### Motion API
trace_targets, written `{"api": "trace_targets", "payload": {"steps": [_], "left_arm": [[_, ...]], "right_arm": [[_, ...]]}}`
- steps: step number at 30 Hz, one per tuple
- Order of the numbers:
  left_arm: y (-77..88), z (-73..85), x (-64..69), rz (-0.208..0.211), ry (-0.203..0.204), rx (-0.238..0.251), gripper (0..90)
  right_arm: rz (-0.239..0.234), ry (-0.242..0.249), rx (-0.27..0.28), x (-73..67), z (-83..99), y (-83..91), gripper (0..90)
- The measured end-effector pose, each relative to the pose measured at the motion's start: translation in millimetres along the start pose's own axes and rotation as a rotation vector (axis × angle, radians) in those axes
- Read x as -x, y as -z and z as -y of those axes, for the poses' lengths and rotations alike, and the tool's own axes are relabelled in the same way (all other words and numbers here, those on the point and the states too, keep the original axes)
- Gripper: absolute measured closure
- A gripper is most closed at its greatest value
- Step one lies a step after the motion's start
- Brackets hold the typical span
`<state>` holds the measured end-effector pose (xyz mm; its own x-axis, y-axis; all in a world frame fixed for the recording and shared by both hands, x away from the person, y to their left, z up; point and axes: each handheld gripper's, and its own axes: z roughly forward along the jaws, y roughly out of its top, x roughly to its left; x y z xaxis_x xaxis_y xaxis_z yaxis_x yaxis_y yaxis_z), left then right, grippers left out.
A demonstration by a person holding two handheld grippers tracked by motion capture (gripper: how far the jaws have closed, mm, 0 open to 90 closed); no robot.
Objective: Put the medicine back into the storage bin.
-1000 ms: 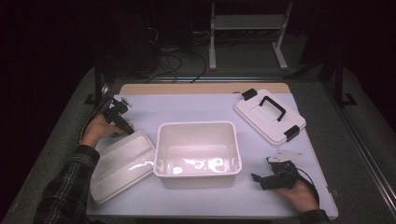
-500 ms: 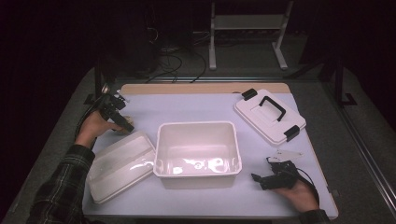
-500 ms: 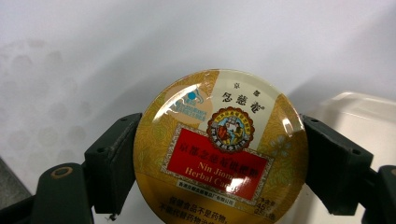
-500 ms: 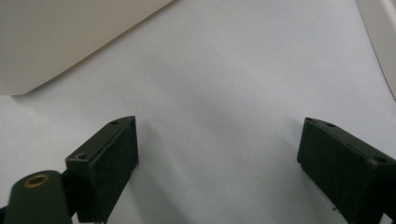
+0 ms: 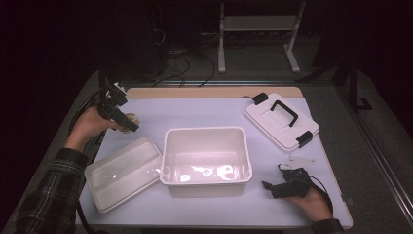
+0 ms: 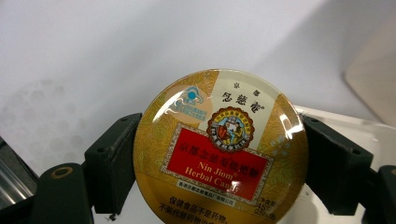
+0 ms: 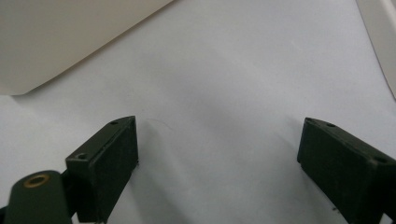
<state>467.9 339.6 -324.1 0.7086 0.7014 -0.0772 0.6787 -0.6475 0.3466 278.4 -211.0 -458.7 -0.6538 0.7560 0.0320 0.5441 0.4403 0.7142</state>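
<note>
The round candy tin (image 6: 220, 149) sat clamped between the two black jaws of the left gripper (image 5: 127, 123), one jaw pressed to each side of its rim. Its gold lid faced the left gripper view, with a red label reading "Nin Jiom Herbal Candy" and a small medallion above it (the lower edge of the tin ran out of that picture). In the high view the tin (image 5: 130, 120) showed as a small gold disc held off the table, above the pale mat (image 5: 204, 113) near its left rear part, just behind the clear lid-like tray (image 5: 124, 171) that lay tilted at the left front.

Beside that tray, in the middle of the mat, stood the open white bin (image 5: 205, 158), its glossy floor catching the light. Well apart from the tin, at the right rear, lay the white lid (image 5: 280, 122) with a black handle and black clips at two ends.

The right gripper (image 5: 267, 185) rested low on the mat near the bin's right front corner, in the person's right hand (image 5: 314, 202). Its jaws stood wide apart with nothing between them, and the right gripper view showed bare mat (image 7: 224, 116) there and the bin's wall (image 7: 60, 37) at the upper left.
</note>
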Motion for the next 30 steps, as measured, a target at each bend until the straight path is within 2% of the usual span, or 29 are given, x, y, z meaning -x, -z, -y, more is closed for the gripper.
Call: {"api": "trace_targets", "payload": {"steps": [3, 6, 9, 10, 11, 17, 19, 20, 22, 24, 28, 29, 30], "left_arm": [[10.7, -2.8, 10.3, -0.006, -0.034, 0.002, 19.8], [15.5, -4.4, 16.4, -0.004, -0.047, 0.008, 19.8], [21.8, -6.6, 26.7, 0.007, -0.072, 0.017, 19.8], [26.2, -8.2, 34.5, 0.013, -0.094, 0.021, 19.8], [26.2, -8.2, 34.5, 0.013, -0.094, 0.021, 19.8], [41.9, -15.6, 66.5, 0.021, -0.189, 0.050, 19.8], [43.4, -16.9, 71.4, 0.027, -0.203, 0.052, 19.8], [45.3, -19.5, 80.7, 0.044, -0.223, 0.057, 19.8], [45.8, -20.9, 85.2, 0.051, -0.231, 0.060, 19.8], [47.4, -25.2, 97.4, 0.066, -0.268, 0.064, 19.8], [48.4, -30.3, 112.4, 0.083, -0.310, 0.068, 19.8], [48.4, -30.3, 112.4, 0.083, -0.310, 0.068, 19.8], [47.4, -32.7, 120.0, 0.091, -0.332, 0.062, 19.8]], "right_arm": [[0.000, 0.000, 0.000, 0.0, 0.0, 0.0, 11.5], [0.000, 0.000, 0.000, 0.0, 0.0, 0.0, 11.5], [0.000, 0.001, 0.000, 0.0, 0.0, -0.1, 11.5], [0.000, 0.001, 0.000, 0.0, 0.0, -0.1, 11.5], [0.000, 0.001, 0.000, 0.0, 0.0, -0.1, 11.5], [-0.001, -0.002, 0.001, -0.1, -0.1, 0.0, 11.5], [-0.001, -0.001, 0.001, -0.1, -0.1, -0.1, 11.5], [0.000, 0.000, 0.002, 0.1, -0.1, -0.1, 11.5], [-0.001, -0.002, 0.001, -0.1, -0.1, -0.1, 11.5], [0.000, -0.001, 0.000, 0.0, -0.2, 0.1, 11.5], [-0.001, -0.003, 0.000, -0.1, -0.1, 0.0, 11.5], [-0.001, -0.003, 0.000, -0.1, -0.1, 0.0, 11.5], [-0.001, -0.002, 0.000, -0.1, -0.1, 0.0, 11.5]]}}
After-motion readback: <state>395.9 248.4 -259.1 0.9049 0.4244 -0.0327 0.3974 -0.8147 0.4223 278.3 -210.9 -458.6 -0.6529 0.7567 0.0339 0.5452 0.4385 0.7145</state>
